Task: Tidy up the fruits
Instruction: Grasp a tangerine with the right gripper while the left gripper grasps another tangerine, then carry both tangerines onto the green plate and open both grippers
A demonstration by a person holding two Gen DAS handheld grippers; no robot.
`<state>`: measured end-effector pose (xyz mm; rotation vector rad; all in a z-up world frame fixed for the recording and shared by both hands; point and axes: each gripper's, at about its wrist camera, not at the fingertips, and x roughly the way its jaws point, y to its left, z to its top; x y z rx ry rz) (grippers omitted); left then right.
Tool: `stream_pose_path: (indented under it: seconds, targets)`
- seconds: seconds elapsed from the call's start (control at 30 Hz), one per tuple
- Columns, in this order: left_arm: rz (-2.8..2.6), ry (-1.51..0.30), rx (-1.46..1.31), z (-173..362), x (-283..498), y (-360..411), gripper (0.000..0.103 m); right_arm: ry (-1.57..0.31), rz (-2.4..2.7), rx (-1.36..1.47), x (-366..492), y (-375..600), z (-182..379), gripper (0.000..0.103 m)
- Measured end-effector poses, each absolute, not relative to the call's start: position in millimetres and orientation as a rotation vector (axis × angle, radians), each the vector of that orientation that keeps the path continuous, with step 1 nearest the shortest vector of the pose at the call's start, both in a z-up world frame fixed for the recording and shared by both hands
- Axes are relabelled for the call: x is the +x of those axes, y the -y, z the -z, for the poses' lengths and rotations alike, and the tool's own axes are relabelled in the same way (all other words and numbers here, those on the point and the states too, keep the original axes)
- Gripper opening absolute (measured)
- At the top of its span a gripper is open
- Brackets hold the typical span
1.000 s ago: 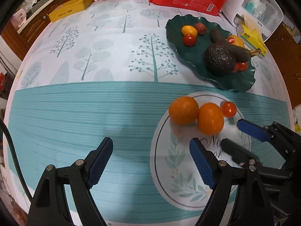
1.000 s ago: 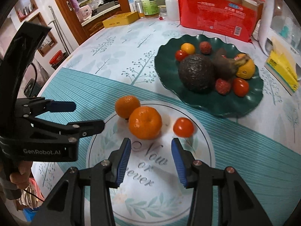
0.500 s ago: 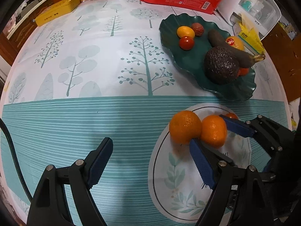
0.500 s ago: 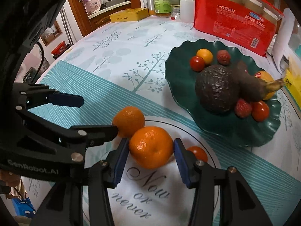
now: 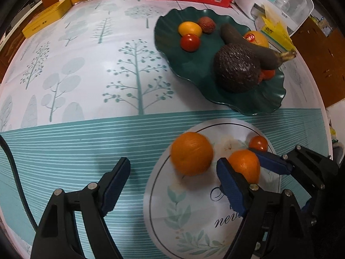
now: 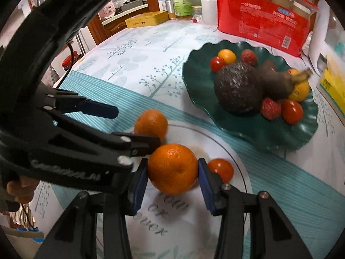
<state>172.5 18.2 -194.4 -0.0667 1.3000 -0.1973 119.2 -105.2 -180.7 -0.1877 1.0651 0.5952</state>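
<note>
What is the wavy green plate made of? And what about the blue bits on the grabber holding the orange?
The wavy green plate looks like glazed ceramic or hard plastic: its dark surface is glossy and reflects light. The blue pads on the right gripper look like ridged, matte rubber, though they could be soft plastic.

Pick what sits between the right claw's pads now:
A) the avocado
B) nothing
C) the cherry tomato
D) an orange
D: in the right wrist view the right claw has both blue pads against the sides of an orange; the cherry tomato lies just outside it.
</note>
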Motion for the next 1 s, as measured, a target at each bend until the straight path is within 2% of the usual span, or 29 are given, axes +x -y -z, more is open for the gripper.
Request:
stream_pose_path:
  seconds: [0.07,0.1,0.17,0.2,0.23,0.6,0.8,1.0]
  targets:
    - [0.208,-1.300,-0.070,196.4,173.7,-14.2,0.068,-1.075,-0.591,-0.174,117.4,110.5,181.5,0.045]
    - [0.206,-1.294,-0.063,196.6,174.2,-10.5,0.067,-1.077,-0.587,-0.170,116.5,112.4,181.2,0.045]
    - [0.211,-1.280,-0.045,197.3,175.0,-5.7,0.052,-1.083,-0.578,-0.160,115.1,115.8,180.9,0.045]
    - [0.217,-1.276,-0.042,197.0,174.8,-3.5,0.048,-1.084,-0.574,-0.155,114.6,117.2,180.6,0.045]
    - [0.233,-1.274,-0.048,196.6,174.7,-1.5,0.037,-1.084,-0.568,-0.148,114.1,119.5,179.5,0.045]
    - [0.236,-1.282,-0.085,181.3,151.8,3.1,0.036,-1.051,-0.536,-0.143,105.5,125.7,156.9,0.045]
    - [0.219,-1.233,-0.087,142.0,144.6,-1.7,0.036,-1.037,-0.510,-0.138,108.9,135.1,129.6,0.044]
    - [0.179,-1.149,-0.043,86.3,149.4,-9.7,0.036,-0.957,-0.436,-0.174,127.5,145.1,72.5,0.044]
